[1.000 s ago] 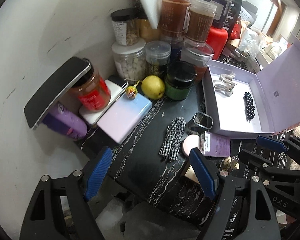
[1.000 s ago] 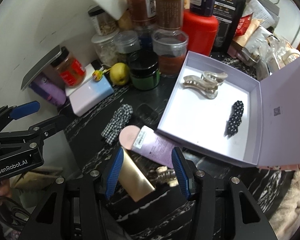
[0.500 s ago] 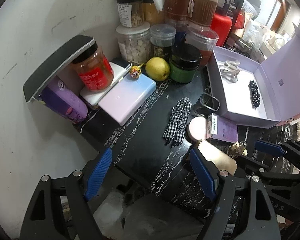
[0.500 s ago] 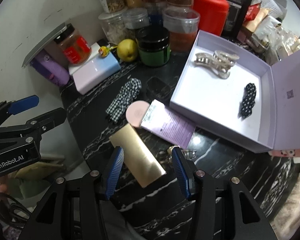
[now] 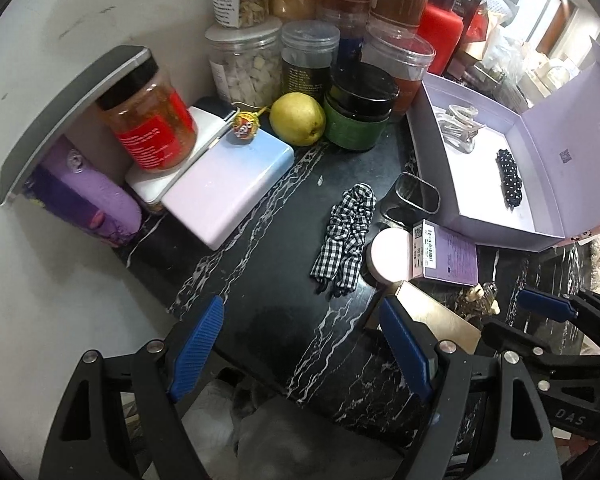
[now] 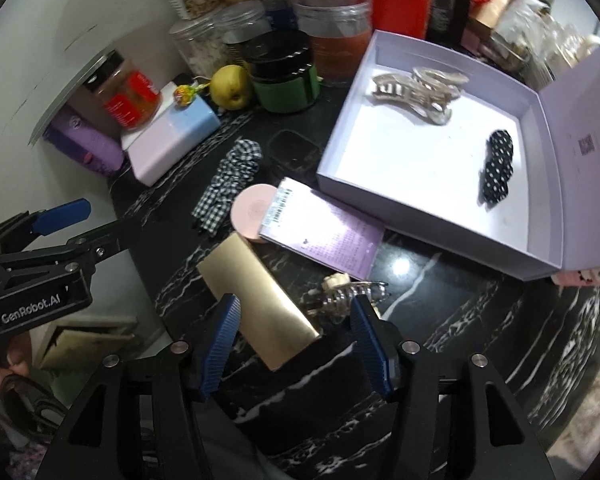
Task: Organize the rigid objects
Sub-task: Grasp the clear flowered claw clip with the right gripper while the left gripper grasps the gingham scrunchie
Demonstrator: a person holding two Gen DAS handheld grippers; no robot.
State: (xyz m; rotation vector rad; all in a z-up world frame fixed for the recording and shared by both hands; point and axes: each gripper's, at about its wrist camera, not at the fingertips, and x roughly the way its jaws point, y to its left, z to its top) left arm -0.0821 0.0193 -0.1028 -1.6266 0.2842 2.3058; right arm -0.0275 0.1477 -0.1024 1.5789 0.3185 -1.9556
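Note:
An open lilac box holds a beige claw clip and a black dotted clip. On the black marble counter lie a gold flat case, a clear claw clip, a purple packet with a pink round lid, a dark square clip and a checked scrunchie. My right gripper is open and empty, hovering above the gold case and clear clip. My left gripper is open and empty over the counter's front edge.
Several jars, a red-label jar, a green tub, a pear, a lollipop and a pastel power bank crowd the back left by the white wall. A purple bottle lies under a grey shelf.
Both grippers have pulled back and up from the counter, so more of the gold case and the clear clip shows. Nothing on the counter has moved.

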